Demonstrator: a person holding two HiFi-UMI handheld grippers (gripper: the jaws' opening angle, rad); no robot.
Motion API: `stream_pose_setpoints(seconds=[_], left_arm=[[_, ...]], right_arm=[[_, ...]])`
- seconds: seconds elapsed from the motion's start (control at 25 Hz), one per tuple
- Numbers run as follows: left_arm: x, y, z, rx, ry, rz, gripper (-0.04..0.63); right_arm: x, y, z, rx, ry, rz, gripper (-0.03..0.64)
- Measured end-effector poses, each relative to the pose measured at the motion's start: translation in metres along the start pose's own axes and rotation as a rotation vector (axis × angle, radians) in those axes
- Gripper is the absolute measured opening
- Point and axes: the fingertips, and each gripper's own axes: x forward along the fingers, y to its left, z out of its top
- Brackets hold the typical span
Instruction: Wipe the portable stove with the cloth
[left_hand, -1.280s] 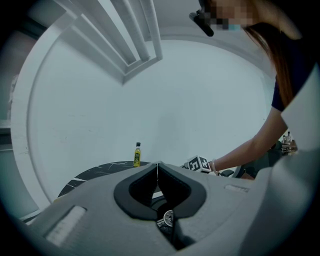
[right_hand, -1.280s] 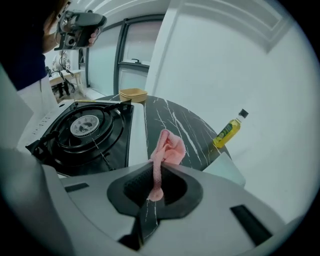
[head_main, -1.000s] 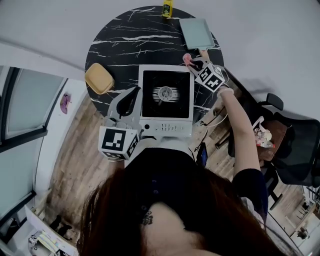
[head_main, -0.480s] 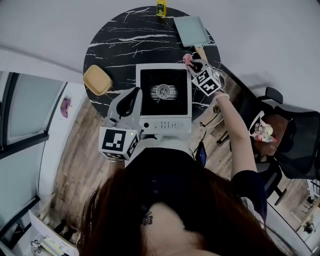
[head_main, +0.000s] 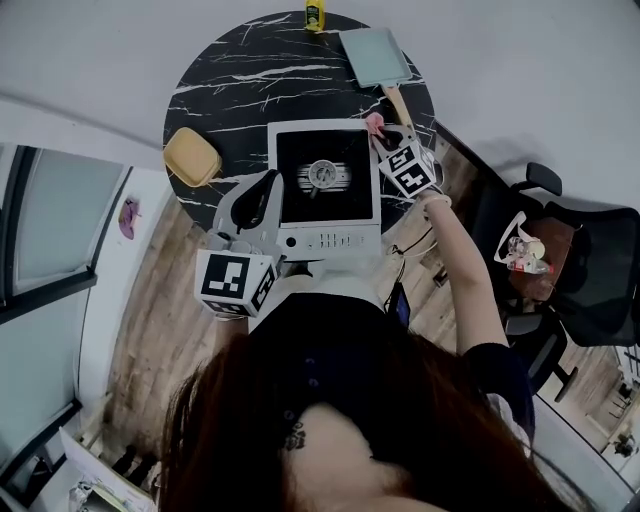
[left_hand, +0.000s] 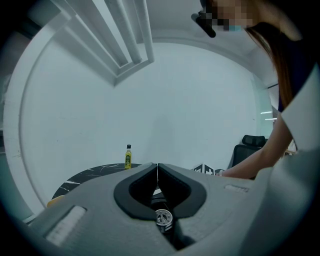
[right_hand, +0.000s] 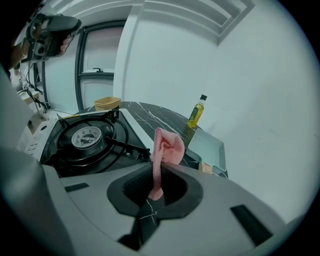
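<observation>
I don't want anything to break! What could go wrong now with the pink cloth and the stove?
The right gripper pinches only a thin fold of the pink cloth, so it might slip out while rubbing. The cloth could also snag on the black prongs of the stove. The left gripper is shut on nothing, so the stove may slide when pushed.

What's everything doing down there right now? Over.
Left tongs shut, empty, left of stove. Right tongs shut on pink cloth, at stove's far right corner. Nothing on burner.
</observation>
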Motion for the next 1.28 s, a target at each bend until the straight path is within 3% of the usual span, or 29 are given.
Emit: stream_pose_setpoints(seconds=[1.28], left_arm=[[-0.049,-0.030,-0.005,-0.003,-0.037,-0.036,0.015]], right_arm=[[-0.045,0.063,-0.028,0.014,0.046,-0.009,0.032]])
